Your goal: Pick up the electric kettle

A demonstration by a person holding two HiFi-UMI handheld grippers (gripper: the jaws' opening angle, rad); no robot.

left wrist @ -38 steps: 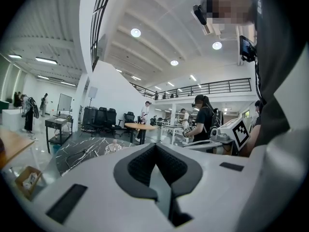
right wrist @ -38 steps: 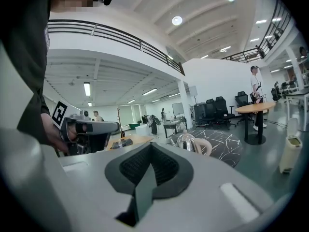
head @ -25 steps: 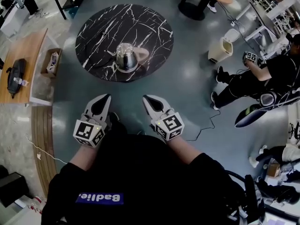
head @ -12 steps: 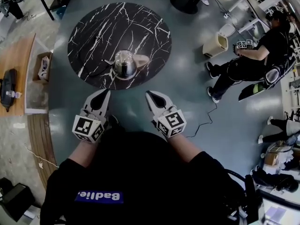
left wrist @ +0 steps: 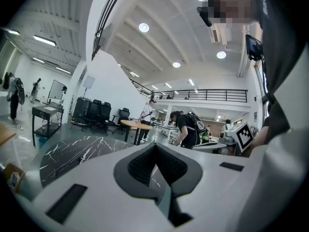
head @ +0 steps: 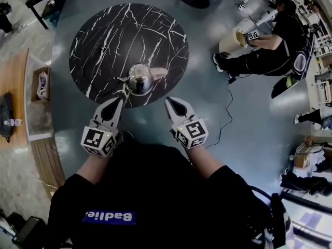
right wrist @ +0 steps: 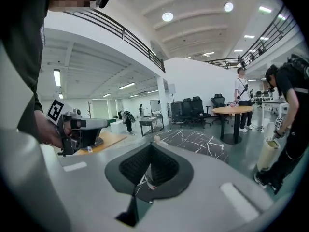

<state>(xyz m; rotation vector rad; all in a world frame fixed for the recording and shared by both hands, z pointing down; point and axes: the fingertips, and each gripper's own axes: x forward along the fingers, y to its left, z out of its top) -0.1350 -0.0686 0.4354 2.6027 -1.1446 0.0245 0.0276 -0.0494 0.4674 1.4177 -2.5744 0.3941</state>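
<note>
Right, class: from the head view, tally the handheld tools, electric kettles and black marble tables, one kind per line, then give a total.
Tools: 2, the left tool and the right tool
Electric kettle: 1
Black marble table: 1
Total: 4

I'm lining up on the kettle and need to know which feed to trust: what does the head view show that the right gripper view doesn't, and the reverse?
Head view only: the whole electric kettle, near the close edge of the marble table, with the right gripper short of it. Right gripper view only: its fingers shut on nothing and hiding most of the kettle, plus black office chairs across the room. Both: the marble table, the left gripper and a person in black.
</note>
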